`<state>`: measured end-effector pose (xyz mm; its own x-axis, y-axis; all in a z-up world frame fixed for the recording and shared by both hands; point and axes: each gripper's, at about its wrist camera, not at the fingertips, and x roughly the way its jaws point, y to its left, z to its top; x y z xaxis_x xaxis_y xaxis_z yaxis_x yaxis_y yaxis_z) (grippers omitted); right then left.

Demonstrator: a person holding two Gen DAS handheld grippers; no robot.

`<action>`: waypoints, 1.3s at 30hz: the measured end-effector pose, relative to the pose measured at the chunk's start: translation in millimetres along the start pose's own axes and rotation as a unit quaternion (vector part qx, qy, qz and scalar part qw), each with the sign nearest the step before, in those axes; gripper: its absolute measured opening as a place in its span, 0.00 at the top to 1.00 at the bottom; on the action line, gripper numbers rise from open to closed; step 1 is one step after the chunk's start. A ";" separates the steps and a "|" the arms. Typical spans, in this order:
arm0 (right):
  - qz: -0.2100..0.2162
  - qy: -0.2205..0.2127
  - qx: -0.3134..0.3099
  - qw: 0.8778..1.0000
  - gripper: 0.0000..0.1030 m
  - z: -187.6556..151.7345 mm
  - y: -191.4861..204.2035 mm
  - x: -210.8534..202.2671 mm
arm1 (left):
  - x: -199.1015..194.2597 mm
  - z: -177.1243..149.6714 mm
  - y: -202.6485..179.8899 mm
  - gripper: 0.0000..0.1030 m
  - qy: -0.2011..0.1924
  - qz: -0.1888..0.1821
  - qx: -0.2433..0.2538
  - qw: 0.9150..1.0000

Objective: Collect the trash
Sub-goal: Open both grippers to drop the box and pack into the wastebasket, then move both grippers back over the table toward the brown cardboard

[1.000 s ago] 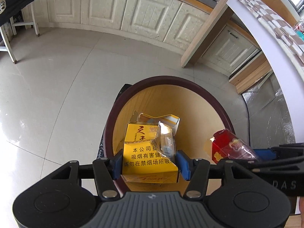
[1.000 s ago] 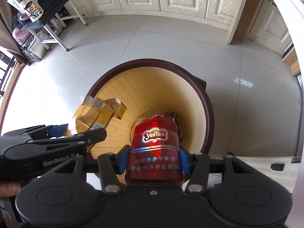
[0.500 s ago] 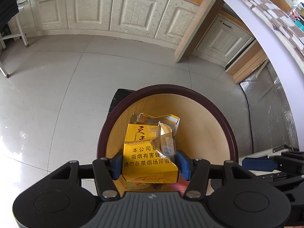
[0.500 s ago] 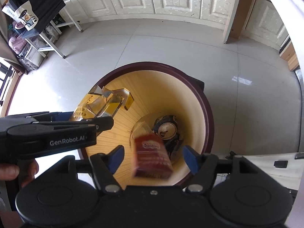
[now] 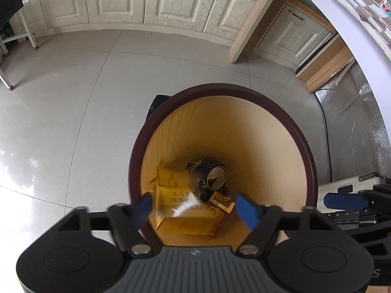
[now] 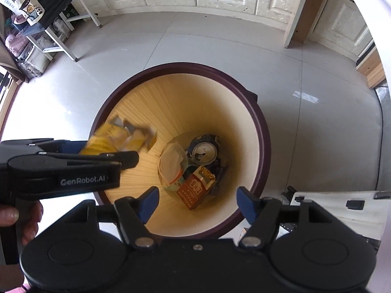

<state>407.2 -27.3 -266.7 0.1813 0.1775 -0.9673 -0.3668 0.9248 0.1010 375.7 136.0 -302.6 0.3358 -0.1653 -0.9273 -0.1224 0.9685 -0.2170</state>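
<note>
I see a kitchen with pale glossy floor tiles (image 5: 73,112) and cream cabinet doors (image 5: 171,0) along the far wall. At the far left of the right wrist view a metal rack (image 6: 44,46) holds bags, well away from my grippers. Directly below both grippers stands the trash bin (image 5: 310,161), round, with a dark maroon rim and a yellowish wood-grain inside wall.

My left gripper (image 5: 195,210) hangs over the near-left part of the bin mouth with its blue-padded fingers (image 5: 143,210) spread wide, gripping nothing. Just ahead of and below them is the yellow cigarette pack (image 5: 185,212), blurred, lying free between the fingers' line and the bin floor, touching neither pad. In the right wrist view the same pack (image 6: 114,139) shows as a yellow smear beside the tip of the left gripper (image 6: 73,146).

My right gripper (image 6: 196,202) is over the near edge of the bin, its jaws likewise spread apart and empty. Ahead of it, on the bin floor, lies the red cigarette pack (image 6: 194,190), with crumpled paper (image 6: 172,161) to its left and a crushed can (image 6: 204,151) beyond it, opening upward. To the right of the bin a white case (image 6: 337,207) lies on the floor.
</note>
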 end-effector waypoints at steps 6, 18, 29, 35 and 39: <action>0.001 -0.002 -0.007 1.000 0.31 -2.2 4.7 -0.8 | -4.1 -3.8 2.8 0.18 0.002 0.005 -0.001 1.000; -0.018 -0.032 0.012 0.999 0.21 -7.2 -1.8 -7.2 | -23.3 -14.0 15.4 0.13 -0.002 0.014 -0.004 1.000; -0.035 -0.084 0.019 0.996 0.00 -26.6 5.5 -22.5 | -59.5 -36.4 32.1 0.00 -0.033 0.026 -0.022 0.999; -0.029 -0.126 0.026 0.991 0.00 -38.7 13.2 -50.3 | -92.3 -52.1 35.9 0.00 -0.067 0.034 -0.021 0.997; -0.034 -0.166 0.018 0.985 0.00 -48.5 21.5 -72.4 | -119.2 -63.7 38.7 0.00 -0.097 0.034 -0.027 0.994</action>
<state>341.9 -36.5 -205.8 0.4946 0.2093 -0.8435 -0.3120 0.9486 0.0524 271.4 181.3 -219.9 0.4989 -0.0553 -0.8649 -0.2001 0.9637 -0.1771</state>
